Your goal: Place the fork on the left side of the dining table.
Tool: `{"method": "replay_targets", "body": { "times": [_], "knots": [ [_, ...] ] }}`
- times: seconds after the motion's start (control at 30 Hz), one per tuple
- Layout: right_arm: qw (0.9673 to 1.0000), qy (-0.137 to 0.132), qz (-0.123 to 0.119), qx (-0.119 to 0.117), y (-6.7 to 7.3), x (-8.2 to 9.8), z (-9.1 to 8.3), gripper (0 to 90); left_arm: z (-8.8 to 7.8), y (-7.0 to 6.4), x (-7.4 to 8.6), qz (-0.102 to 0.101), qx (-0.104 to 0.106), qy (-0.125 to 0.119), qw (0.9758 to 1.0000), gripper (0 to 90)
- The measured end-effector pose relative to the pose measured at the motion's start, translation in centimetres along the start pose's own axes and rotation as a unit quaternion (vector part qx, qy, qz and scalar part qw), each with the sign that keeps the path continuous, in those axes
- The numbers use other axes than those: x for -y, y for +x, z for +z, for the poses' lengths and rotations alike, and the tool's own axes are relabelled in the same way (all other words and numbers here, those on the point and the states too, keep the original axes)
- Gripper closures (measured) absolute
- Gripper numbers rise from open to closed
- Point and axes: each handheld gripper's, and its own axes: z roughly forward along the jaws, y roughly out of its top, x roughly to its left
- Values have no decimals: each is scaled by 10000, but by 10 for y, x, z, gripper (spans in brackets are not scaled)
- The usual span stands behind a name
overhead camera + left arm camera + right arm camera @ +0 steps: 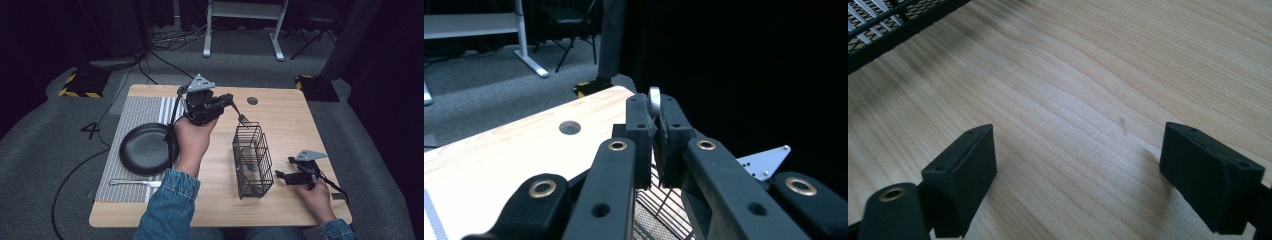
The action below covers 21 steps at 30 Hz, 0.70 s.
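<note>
We see the left gripper [227, 102] pinching a fork [242, 118] whose long axis slants down, tines hanging just above the wire basket [252, 162] on the tabletop [290, 120]; the right gripper [286, 176], spread wide, rests beside it.

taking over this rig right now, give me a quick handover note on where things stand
Left claw: shut on a fork, held above the far end of the black wire basket, tines toward the basket. In the left gripper view the fork's metal handle end sticks up between the closed jaws.
Right claw: open, holding nothing, low over bare wooden table right of the basket.
Also there: black plate on the striped placemat, a knife in front of the plate.
Done: fork picked up.
Left: likely lowering the fork into the basket, then the knife.
</note>
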Motion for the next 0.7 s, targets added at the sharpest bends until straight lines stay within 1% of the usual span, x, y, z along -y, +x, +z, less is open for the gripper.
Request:
{"method": "replay_targets", "body": {
  "times": [0.27,0.33,0.37,0.43,0.57,0.63,0.7],
  "knots": [
    [10000,2,1,0,0,0,0,153,-8,4,-6,-30,-116,-144,9998,861],
    [10000,3,4,1,0,0,0,153,-11,7,-7,-42,-145,-168,9997,861],
    [10000,15,25,-1,0,0,0,153,-14,10,-9,-45,-218,-199,9996,861],
    [10000,15,22,-4,0,0,0,153,-15,11,-9,-63,-236,-215,9995,861],
    [10000,25,43,-4,1,1,-1,155,-19,23,-8,-88,-390,-215,9990,861],
    [10000,15,0,-11,1,2,-2,158,-22,32,-7,-156,-499,-235,9984,861],
    [10000,15,-2,-9,1,2,-2,158,-25,38,-7,-213,-570,-255,9978,861]
  ]
}}
